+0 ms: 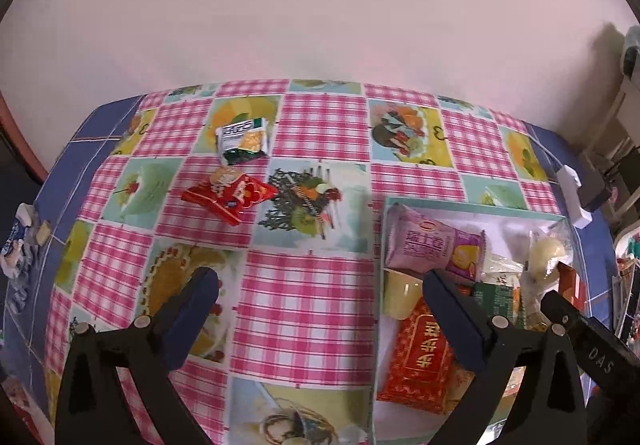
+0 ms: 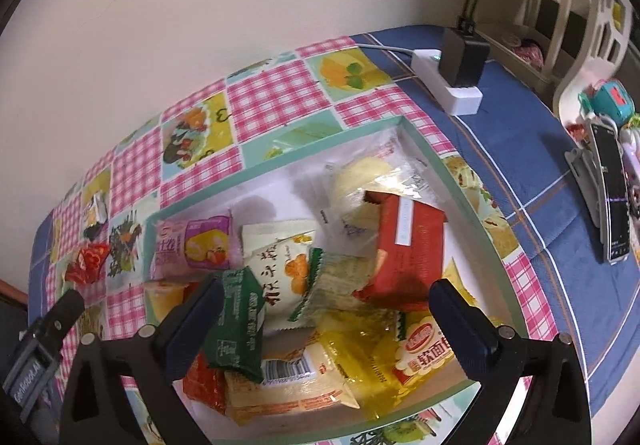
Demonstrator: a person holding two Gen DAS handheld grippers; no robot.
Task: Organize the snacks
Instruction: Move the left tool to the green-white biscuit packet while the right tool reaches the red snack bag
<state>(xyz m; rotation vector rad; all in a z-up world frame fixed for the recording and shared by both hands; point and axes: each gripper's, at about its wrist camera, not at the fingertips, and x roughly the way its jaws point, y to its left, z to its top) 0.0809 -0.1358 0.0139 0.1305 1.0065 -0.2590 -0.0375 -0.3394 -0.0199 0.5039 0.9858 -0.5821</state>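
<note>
Progress: most snacks already piled in the box [image 2: 424,149]; two left on the tablecloth [image 1: 312,285], a green-white packet [image 1: 243,140] and a red packet [image 1: 230,197], both well apart from the box; left gripper [image 1: 320,285] and right gripper [image 2: 326,299] both spread wide, nothing between them; surface is a fruit-print checked cloth; plain wall behind, power strip [image 2: 448,81] near the table edge.

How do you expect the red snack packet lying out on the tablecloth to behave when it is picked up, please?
The red snack packet looks like a puffy, crinkled foil pouch, so it is probably light and would likely flex rather than stay stiff. Its glossy film may slip between pads. It lies flat on the tablecloth, so rolling seems unlikely.
</note>
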